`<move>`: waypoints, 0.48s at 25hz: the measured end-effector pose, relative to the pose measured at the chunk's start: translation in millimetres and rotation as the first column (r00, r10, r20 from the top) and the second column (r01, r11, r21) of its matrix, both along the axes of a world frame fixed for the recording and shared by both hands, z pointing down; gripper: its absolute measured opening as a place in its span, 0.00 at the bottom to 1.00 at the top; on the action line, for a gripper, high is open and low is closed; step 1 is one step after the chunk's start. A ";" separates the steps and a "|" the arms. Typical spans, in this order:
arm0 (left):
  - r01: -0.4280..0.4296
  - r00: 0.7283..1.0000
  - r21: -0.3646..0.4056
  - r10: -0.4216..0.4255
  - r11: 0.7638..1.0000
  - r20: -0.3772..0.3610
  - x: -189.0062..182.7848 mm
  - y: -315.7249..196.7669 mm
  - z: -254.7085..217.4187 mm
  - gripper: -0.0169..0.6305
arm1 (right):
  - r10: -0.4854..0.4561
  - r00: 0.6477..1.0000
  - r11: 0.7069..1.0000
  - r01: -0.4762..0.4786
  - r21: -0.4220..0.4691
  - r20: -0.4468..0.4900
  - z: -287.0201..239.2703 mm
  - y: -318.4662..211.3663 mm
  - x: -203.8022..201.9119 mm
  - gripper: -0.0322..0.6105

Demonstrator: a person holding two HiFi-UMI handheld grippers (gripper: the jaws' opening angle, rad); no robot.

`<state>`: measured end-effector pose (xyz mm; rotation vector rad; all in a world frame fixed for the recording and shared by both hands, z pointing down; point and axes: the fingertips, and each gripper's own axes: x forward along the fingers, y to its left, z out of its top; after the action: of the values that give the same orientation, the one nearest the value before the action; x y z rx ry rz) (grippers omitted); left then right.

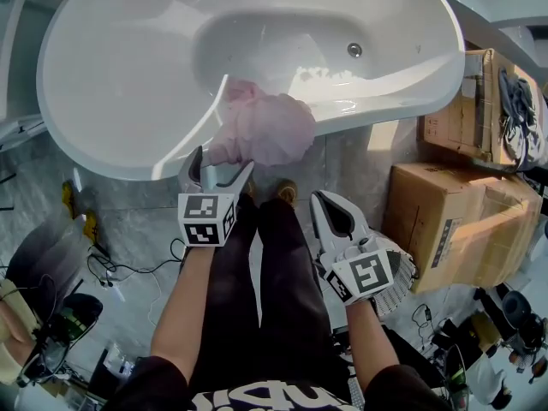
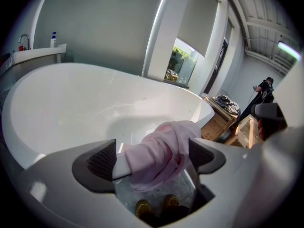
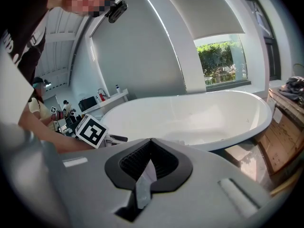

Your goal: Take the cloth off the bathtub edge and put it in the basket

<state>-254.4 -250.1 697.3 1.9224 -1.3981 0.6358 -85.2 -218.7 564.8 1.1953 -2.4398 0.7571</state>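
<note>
The floor (image 1: 128, 212) is grey stone-pattern tile, with loose black cables (image 1: 128, 271) lying at the left. Two cardboard boxes stand at the right: a lower box (image 1: 454, 221) and a second box (image 1: 462, 101) behind it. The far wall (image 3: 137, 56) is plain grey. A window (image 3: 222, 61) shows green foliage and admits daylight; a pale roller blind (image 3: 209, 8) is drawn partway down above it. A white surface (image 2: 38, 52) along the wall carries a tap (image 2: 23, 41) and a bottle (image 2: 54, 39).
</note>
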 end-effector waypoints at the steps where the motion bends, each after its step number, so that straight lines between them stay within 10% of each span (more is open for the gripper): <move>1: 0.000 1.000 -0.001 0.000 1.000 0.001 0.9 -0.7 0.7 0.73 | 0.002 1.000 1.000 -0.002 0.000 0.001 0.3 -0.1 1.1 0.06; 12: -0.050 0.998 -0.001 0.050 0.999 -0.022 30.1 -10.4 3.6 0.73 | 0.023 1.000 1.000 -0.022 -0.019 0.011 8.1 0.7 12.7 0.06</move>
<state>-224.2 -260.5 700.8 1.9631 -1.3393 0.6374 -72.5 -218.0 572.9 1.2166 -2.4266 0.7938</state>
